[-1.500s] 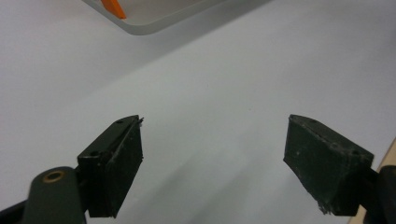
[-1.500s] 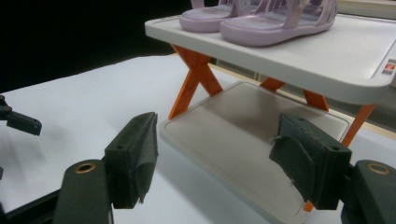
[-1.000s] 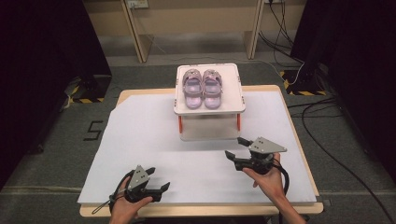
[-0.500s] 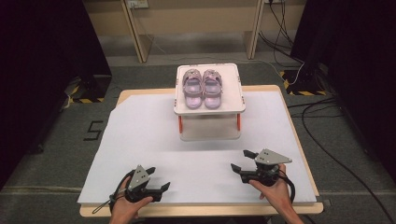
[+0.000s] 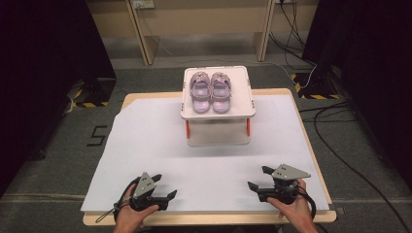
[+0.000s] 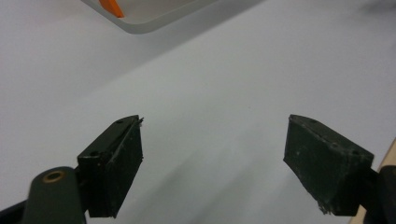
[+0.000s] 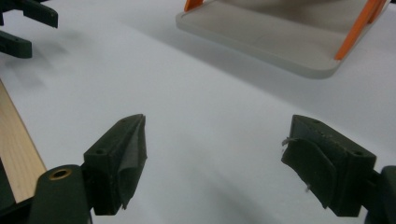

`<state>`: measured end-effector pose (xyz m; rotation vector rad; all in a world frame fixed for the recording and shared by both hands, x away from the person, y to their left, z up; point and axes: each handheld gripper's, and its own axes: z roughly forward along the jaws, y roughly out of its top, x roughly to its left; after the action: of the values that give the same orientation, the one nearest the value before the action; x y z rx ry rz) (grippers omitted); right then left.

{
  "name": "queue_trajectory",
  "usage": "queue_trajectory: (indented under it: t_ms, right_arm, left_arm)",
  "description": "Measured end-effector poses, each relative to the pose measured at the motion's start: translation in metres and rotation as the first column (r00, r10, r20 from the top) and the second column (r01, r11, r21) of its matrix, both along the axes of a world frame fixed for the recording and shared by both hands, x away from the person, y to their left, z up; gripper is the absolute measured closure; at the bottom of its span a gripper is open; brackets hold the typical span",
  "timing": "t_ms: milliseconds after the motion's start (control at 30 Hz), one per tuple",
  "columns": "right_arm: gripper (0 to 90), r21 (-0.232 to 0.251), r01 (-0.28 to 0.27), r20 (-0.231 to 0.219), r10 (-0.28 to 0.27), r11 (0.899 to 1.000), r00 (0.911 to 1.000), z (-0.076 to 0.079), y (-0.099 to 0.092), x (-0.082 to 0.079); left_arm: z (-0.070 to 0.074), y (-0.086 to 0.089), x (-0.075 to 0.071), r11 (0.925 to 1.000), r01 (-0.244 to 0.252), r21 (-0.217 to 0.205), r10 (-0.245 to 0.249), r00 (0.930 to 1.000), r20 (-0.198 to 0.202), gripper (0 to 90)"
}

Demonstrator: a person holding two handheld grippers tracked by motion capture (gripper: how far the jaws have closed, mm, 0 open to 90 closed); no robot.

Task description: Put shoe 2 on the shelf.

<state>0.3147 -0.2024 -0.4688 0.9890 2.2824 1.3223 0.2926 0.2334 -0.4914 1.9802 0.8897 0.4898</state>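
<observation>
Jaws on both tools stand wide apart with nothing between them. From where I stand, the left gripper [image 5: 163, 187] sits low over the near left part of the white sheet [image 5: 145, 145], held in the person's left hand [image 5: 130, 216], its black pads [image 6: 114, 163] spread over bare paper in the left gripper view. The right gripper [image 5: 256, 178] is near the front right corner, gripped by the right hand [image 5: 291, 211], its grey three-cornered plate on top; its own pads [image 7: 123, 161] are just as far apart, with a frayed scrap of lining hanging on each. Both grippers point roughly toward the middle of the table [image 5: 311, 141], well apart from each other.

Farther back, centred on the sheet, stands a small white two-tier stand [image 5: 243, 109] with orange legs. A pair of lilac child's shoes [image 5: 210, 91] sits side by side on its top shelf, toes toward the person. The lower shelf [image 7: 289, 44] looks bare in the right gripper view. Cables [image 5: 340, 131] trail across the grey floor on the right.
</observation>
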Motion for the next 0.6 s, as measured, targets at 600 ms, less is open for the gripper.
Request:
queue_trajectory:
  t_ms: [600]
  right_arm:
    - [16.3, -0.081, -0.004, -0.083, -0.003, 0.997, 0.9966, -0.011, -0.008, -0.020]
  left_arm:
    - [0.000, 0.001, 0.000, 1.0000, -0.002, 0.002, 0.002, 1.0000, 0.000, 18.8]
